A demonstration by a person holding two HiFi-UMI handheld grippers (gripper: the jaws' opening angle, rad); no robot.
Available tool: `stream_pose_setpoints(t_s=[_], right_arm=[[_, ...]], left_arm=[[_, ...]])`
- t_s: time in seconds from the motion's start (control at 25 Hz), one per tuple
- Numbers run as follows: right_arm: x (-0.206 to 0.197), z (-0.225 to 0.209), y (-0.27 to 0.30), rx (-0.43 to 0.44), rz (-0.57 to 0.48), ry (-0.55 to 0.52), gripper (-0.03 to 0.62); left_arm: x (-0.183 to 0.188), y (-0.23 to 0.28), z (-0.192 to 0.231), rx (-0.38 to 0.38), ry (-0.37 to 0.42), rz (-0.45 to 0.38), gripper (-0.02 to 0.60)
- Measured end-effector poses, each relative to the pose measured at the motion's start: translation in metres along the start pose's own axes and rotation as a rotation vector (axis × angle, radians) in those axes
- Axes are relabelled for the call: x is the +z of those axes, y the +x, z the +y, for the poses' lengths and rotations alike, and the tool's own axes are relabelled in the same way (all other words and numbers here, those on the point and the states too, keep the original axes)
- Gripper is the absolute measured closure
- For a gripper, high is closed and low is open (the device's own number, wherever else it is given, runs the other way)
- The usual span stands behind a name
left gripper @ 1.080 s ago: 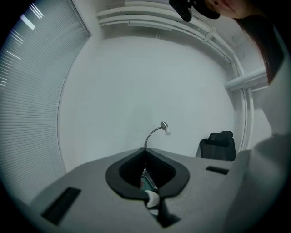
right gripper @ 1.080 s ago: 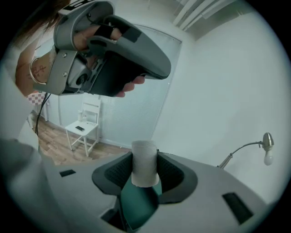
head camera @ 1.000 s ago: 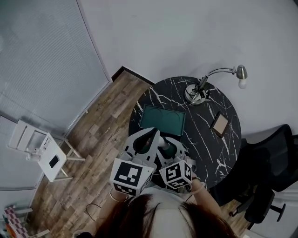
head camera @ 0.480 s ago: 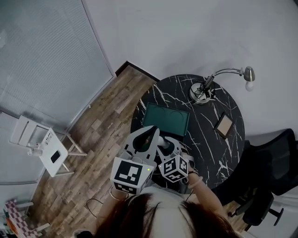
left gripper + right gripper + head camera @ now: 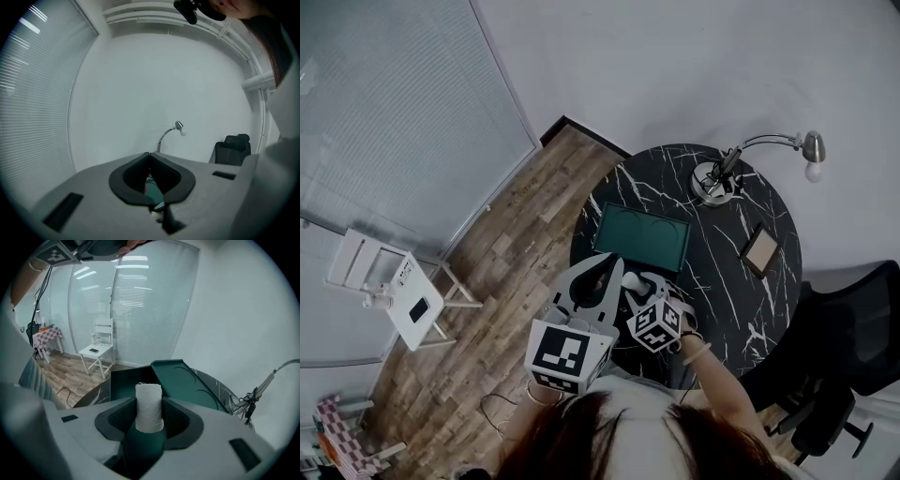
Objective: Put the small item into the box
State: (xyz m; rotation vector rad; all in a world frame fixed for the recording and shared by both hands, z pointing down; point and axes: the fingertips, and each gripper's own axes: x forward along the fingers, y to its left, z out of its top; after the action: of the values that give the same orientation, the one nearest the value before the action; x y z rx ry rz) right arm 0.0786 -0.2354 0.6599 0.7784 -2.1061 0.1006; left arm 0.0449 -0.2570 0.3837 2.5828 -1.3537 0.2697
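Note:
My right gripper point(image 5: 149, 402) is shut on a small white roll point(image 5: 149, 408), which stands upright between the pads. Just beyond it lies the dark green box point(image 5: 123, 379), open, its lid point(image 5: 183, 380) leaning back to the right. In the head view the box point(image 5: 642, 237) sits on the near half of the round black marble table point(image 5: 722, 281), and both grippers hover at its near edge. My left gripper point(image 5: 598, 277) is beside the right gripper point(image 5: 643, 286). In its own view, the left gripper point(image 5: 149, 155) has its jaw tips touching and nothing between them.
A silver desk lamp point(image 5: 717, 178) stands at the table's far side, with a small framed tablet point(image 5: 761, 249) at the right. A black office chair point(image 5: 844, 347) is to the right of the table. On the wood floor to the left stands a white chair point(image 5: 394, 295).
My right gripper has moved forward with the white roll, closer to the box. The left gripper has hardly moved. The head view has shifted slightly.

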Motion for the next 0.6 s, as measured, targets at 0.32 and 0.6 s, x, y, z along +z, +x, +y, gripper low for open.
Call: stream_pose_setpoints(t_s=[0.32,0.6], right_arm=[[-0.021,0.001,0.023,0.032,0.071,0.031,0.41],[-0.032,0.003,0.037,0.073,0.128,0.029,0.41]], left_arm=[[-0.006,-0.003,0.005,0.024,-0.011,0.011,0.574],[-0.014,-0.001,0.009,0.032,-0.02,0.04,0.572]])
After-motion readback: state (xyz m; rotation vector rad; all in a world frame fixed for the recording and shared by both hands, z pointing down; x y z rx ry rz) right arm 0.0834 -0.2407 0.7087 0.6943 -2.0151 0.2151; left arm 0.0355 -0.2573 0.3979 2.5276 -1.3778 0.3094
